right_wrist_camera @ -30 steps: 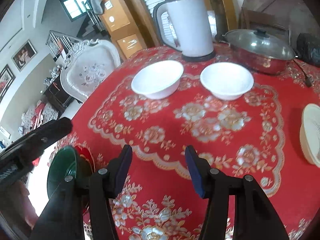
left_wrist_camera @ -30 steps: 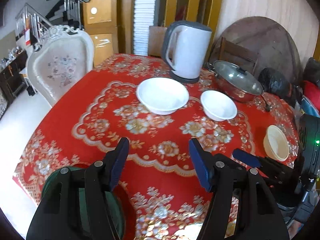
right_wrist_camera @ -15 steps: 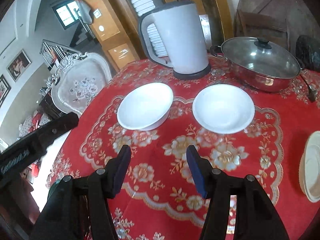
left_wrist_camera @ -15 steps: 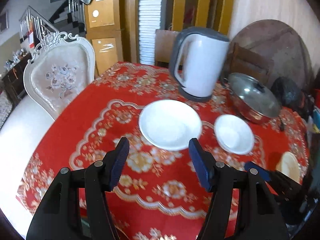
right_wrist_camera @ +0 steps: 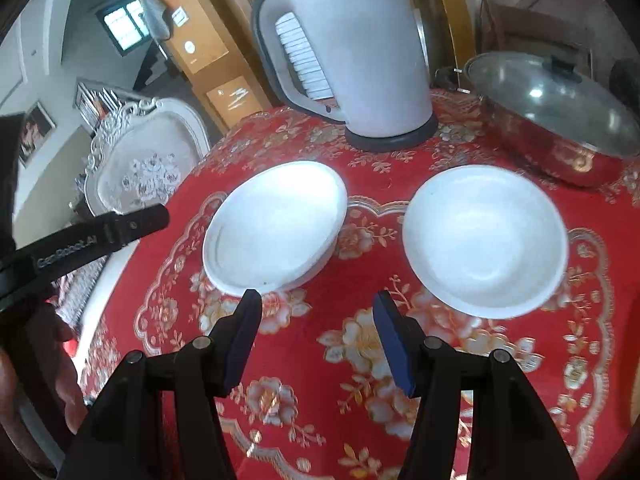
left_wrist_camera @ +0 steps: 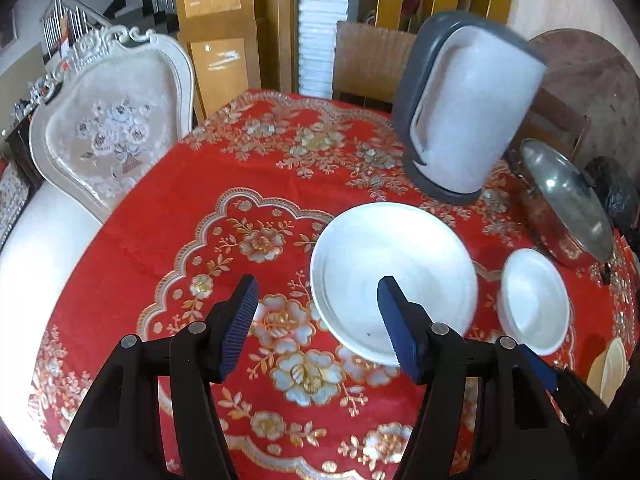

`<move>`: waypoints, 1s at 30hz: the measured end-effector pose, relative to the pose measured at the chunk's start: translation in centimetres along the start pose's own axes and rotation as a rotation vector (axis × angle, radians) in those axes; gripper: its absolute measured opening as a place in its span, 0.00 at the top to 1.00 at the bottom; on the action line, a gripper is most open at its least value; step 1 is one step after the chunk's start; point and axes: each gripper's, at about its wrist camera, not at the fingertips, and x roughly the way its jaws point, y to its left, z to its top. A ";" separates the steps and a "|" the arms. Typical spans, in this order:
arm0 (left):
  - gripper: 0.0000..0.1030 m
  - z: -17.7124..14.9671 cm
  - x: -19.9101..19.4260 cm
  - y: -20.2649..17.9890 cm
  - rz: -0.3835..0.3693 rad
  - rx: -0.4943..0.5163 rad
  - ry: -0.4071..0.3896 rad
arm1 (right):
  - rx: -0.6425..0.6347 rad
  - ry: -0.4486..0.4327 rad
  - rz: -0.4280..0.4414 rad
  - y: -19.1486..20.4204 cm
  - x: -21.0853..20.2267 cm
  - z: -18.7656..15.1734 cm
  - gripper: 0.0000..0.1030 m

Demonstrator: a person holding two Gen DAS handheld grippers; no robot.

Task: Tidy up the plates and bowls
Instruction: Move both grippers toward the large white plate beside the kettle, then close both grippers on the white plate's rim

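The worktop (left_wrist_camera: pixel 132 240), covered with a red floral cloth, carried every item under review, and an ornate white chair (left_wrist_camera: pixel 108 136) stood against its far left edge. At the back stood a white electric kettle (right_wrist_camera: pixel 352 52) on its grey base, with a lidded steel pot (right_wrist_camera: pixel 556 120) to its right. In front of the kettle sat two white bowls: the larger bowl (left_wrist_camera: pixel 394 280) to the left and the smaller bowl (right_wrist_camera: pixel 484 240) to its right, close together but not touching. A cream-coloured dish (left_wrist_camera: pixel 608 372) showed only in part at the right edge of the left wrist view, too cropped to identify further. The left claw (left_wrist_camera: pixel 316 324) was spread wide and held nothing; its right finger overlapped the near rim of the larger bowl in view, though contact could not be confirmed. The right claw (right_wrist_camera: pixel 316 340) was likewise wide open and empty, poised above the cloth just short of the gap between the two bowls. In my judgement the step in hand was the approach, with no grasp yet made. The next move would call for one claw to straddle a bowl rim, one finger inside and one outside, and close firmly, since glazed ware is likely to slip, before that bowl is nested with the other.
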 end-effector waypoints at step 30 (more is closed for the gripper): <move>0.83 0.0 8.6 -0.3 -0.102 0.010 0.264 | -0.023 0.016 -0.015 0.0 6.4 0.8 0.82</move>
